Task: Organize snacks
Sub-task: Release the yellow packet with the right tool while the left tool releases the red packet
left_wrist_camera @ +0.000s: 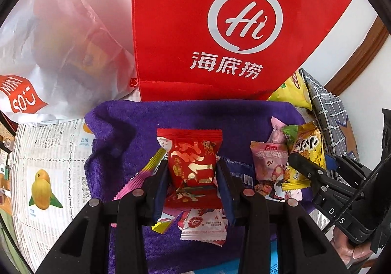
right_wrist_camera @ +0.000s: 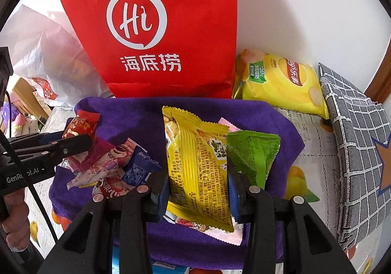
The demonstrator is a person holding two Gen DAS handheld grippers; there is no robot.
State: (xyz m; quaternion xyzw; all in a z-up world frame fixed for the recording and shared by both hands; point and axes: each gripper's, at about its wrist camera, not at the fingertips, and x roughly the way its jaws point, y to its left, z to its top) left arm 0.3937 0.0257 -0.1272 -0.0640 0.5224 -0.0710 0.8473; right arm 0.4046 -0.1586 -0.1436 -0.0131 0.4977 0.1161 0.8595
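Note:
My left gripper (left_wrist_camera: 191, 173) is shut on a red snack packet (left_wrist_camera: 193, 161) with gold print, held above a purple towel (left_wrist_camera: 195, 115); it also shows in the right wrist view (right_wrist_camera: 78, 127). My right gripper (right_wrist_camera: 198, 176) is shut on a yellow snack packet (right_wrist_camera: 195, 164), seen in the left wrist view (left_wrist_camera: 305, 152) too. Several small packets lie on the towel (right_wrist_camera: 110, 112): pink (left_wrist_camera: 268, 164), white-red (left_wrist_camera: 205, 225), blue (right_wrist_camera: 139, 169) and green (right_wrist_camera: 251, 154).
A tall red paper bag (left_wrist_camera: 220, 29) stands behind the towel, with a white plastic bag (left_wrist_camera: 48, 42) to its left. A yellow chips bag (right_wrist_camera: 281, 81) and a grey checked cushion (right_wrist_camera: 354, 127) lie at the right. A fruit-print tablecloth (left_wrist_camera: 48, 164) covers the table.

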